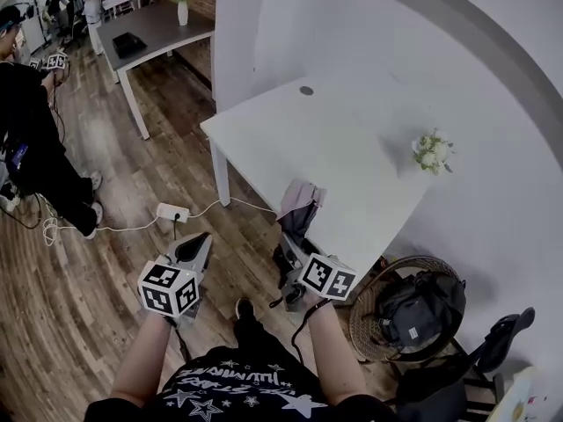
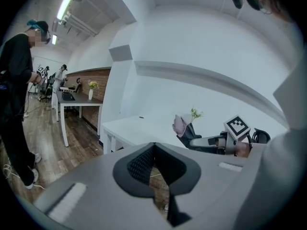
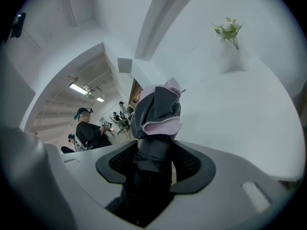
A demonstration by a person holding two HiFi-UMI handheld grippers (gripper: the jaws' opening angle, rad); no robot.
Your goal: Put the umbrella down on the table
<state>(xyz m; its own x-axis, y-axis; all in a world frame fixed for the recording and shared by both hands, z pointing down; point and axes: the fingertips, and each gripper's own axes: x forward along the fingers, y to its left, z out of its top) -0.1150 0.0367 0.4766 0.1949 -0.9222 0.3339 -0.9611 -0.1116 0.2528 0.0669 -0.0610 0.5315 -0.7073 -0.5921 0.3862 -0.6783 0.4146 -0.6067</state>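
The right gripper [image 1: 295, 246] is clamped on a folded umbrella [image 1: 299, 205], dark with pale pink folds. In the right gripper view the two black pads [image 3: 192, 166] press on its bundled cloth [image 3: 156, 114] from either side, and the lower end drops out of sight between the jaws, so the handle cannot be seen. The umbrella sticks out ahead of the gripper, off any surface, with its far end at the near edge of the white table [image 1: 290, 139]. Whether that end is over the tabletop or just short of it cannot be told from the head view, where the umbrella also covers the jaws that hold it. The left gripper [image 1: 198, 249] is beside the right one over the wooden floor [image 1: 97, 271], and in its own view the jaws [image 2: 153, 150] meet at their tips with nothing between them, only floor showing through the gap lower down. A small bunch of pale flowers [image 1: 431, 152] stands far back on the table, well apart from the umbrella. A round basket [image 1: 365, 323] by the table holds a dark bag [image 1: 413, 310], partly cut off by a chair. A person in black [image 1: 31, 139] stands at the left edge, only partly in view
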